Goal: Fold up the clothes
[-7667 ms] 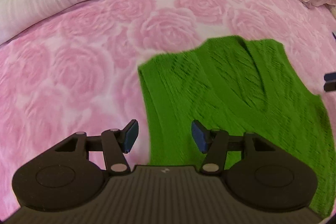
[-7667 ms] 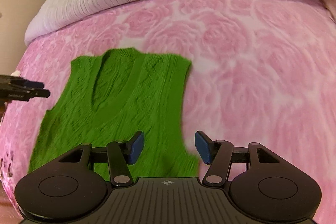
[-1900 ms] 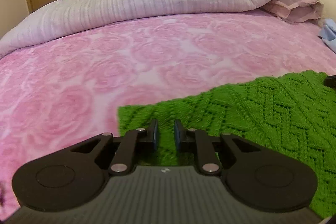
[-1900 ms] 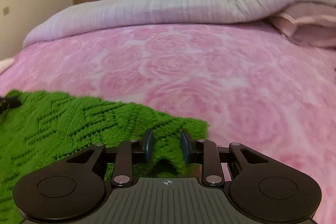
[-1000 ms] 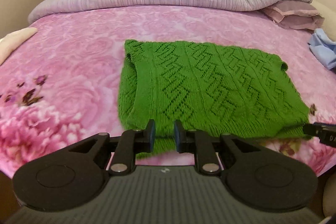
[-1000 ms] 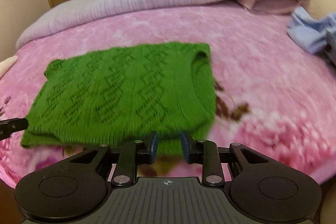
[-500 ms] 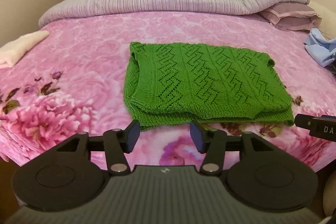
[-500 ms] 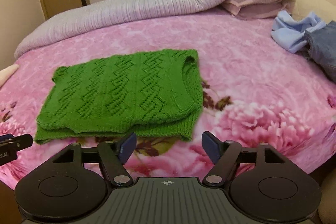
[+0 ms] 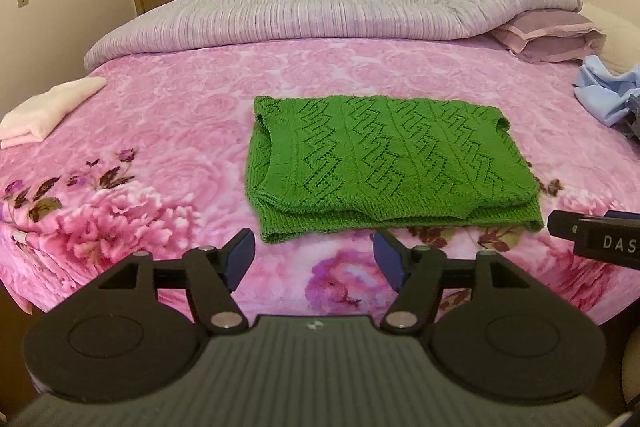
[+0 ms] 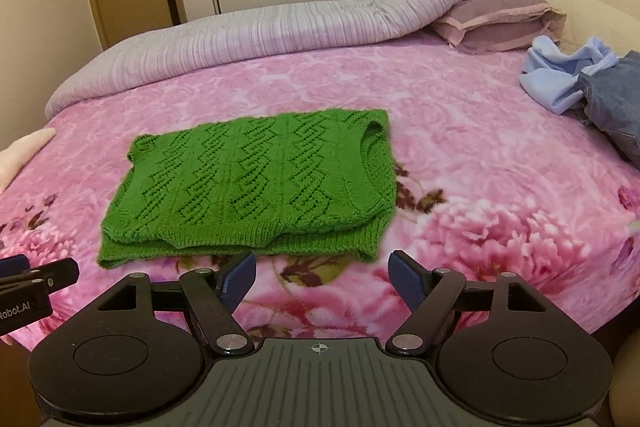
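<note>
Now folded in half, green knit vest (image 9: 384, 163) flat on the pink floral bedspread (image 9: 180, 107), near the front edge of the bed; top layer a little short of the lower one along the near hem, ribbed bottom edge showing beneath; armhole curve visible at the left end in the left wrist view, at the right end in the right wrist view.

Left tool (image 9: 312, 259) released and still opening, blue pads spread wide, nothing between them but bedspread; just short of the vest's near left corner, apart from the knit; a second ago clamped narrow right at that hem, half a second ago already parted, now wider and farther back from the garment.

Right tool (image 10: 322, 273) likewise released, pads wide, only bedspread in the gap; just short of the near hem toward the right corner, not touching; a second ago nearly shut at the hem, since then sprung open and drawn back, with more of the bed in sight.

Earlier still, vest spread out full length with the V-neck up; then one end carried over the other, pinched at both corners.

Elsewhere: grey ribbed duvet (image 9: 320, 15) bunched along the far side; mauve pillow (image 10: 496, 19) at the right; pale blue cloth (image 10: 560, 75) beside denim (image 10: 616, 99) at the right edge; cream folded towel (image 9: 48, 107) at the left.
</note>
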`<state>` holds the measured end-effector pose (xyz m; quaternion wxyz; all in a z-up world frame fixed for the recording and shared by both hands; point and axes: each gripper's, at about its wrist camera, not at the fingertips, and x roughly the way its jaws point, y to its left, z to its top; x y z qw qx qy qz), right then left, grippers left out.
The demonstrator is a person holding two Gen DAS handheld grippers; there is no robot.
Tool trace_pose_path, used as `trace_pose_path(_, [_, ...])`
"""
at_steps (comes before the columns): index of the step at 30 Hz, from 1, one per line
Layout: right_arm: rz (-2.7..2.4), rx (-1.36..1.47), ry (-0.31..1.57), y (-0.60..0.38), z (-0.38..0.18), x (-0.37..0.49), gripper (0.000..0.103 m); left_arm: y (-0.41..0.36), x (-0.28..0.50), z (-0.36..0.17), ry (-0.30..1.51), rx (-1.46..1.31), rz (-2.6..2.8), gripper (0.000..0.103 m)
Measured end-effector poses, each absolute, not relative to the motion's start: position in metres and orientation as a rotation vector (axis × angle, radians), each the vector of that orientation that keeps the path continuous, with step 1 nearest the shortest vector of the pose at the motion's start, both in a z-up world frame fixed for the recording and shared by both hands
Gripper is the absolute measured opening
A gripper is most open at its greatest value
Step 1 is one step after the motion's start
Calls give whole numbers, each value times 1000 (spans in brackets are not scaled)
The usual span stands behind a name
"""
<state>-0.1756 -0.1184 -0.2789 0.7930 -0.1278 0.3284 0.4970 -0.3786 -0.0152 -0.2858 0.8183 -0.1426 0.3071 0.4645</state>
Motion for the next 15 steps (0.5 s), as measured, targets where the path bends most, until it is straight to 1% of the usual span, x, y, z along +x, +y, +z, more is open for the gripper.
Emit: trace_pose_path(15, [1027, -277, 707, -125, -277, -168, 77, -7, -379, -283, 644, -326, 964, 63])
